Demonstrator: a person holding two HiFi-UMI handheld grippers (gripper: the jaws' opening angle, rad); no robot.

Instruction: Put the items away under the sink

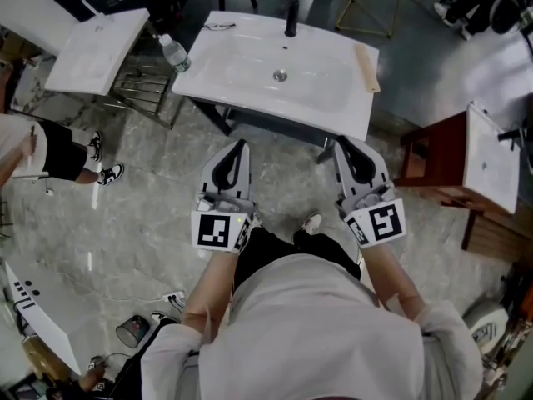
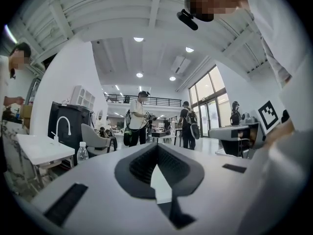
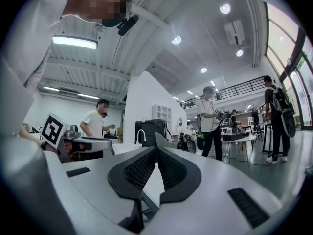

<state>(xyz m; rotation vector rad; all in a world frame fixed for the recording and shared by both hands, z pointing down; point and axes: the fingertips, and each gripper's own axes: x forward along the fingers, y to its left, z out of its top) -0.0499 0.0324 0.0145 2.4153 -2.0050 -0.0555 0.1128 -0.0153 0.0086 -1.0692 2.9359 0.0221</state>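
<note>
The white sink (image 1: 250,65) stands just ahead of me, with a black faucet (image 1: 291,19) at its back edge. A clear water bottle (image 1: 172,52) stands at the sink's left end and shows again as the bottle (image 2: 82,153) in the left gripper view. A wooden stick (image 1: 366,67) lies on the sink's right edge. My left gripper (image 1: 242,143) (image 2: 157,146) and right gripper (image 1: 339,142) (image 3: 155,150) are held side by side below the sink's front edge. Both are shut with nothing between the pads. The space under the sink is hidden.
A second white basin (image 1: 96,48) on a metal rack (image 1: 137,86) stands at the left. A wooden stand (image 1: 433,165) with another basin (image 1: 491,157) is at the right. A person (image 1: 42,148) stands at the far left. A dark cup (image 1: 132,330) lies on the floor.
</note>
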